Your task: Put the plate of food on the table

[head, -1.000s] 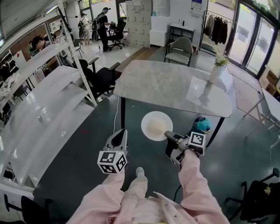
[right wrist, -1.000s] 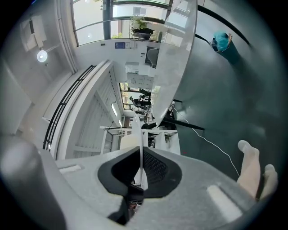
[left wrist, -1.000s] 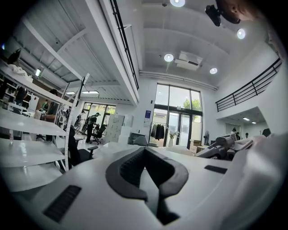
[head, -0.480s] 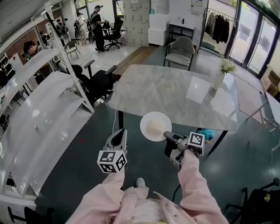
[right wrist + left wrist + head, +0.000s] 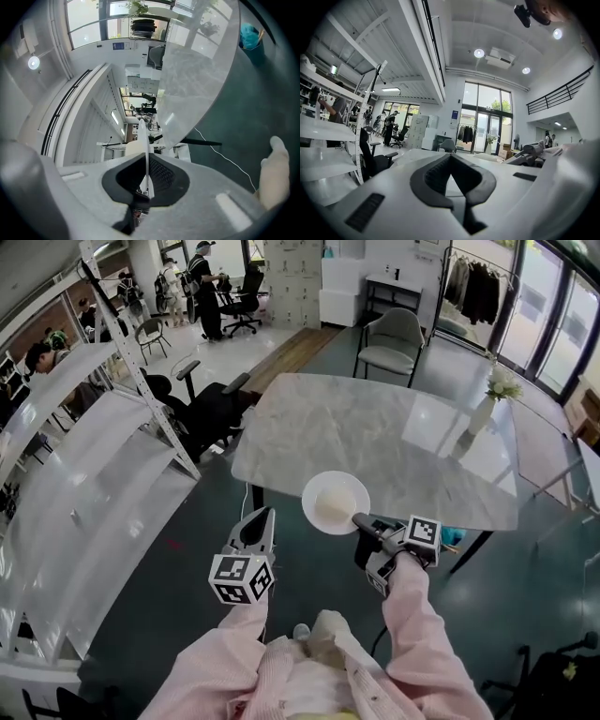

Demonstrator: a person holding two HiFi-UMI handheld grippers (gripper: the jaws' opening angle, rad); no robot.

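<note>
Head view: the right gripper [image 5: 359, 521] pinched the near rim of the plate [image 5: 336, 493], which was held in the air just ahead of it by the table's [image 5: 375, 427] near edge. The plate looked stiff, smooth and breakable. Gripped at one rim it would tip easily, and the pale food [image 5: 333, 507] could slide. Bare marble lay beyond.

Left gripper view: the left gripper [image 5: 451, 161] was pressed together and empty.

Right gripper view: the plate's rim stood edge-on between the jaws.
</note>
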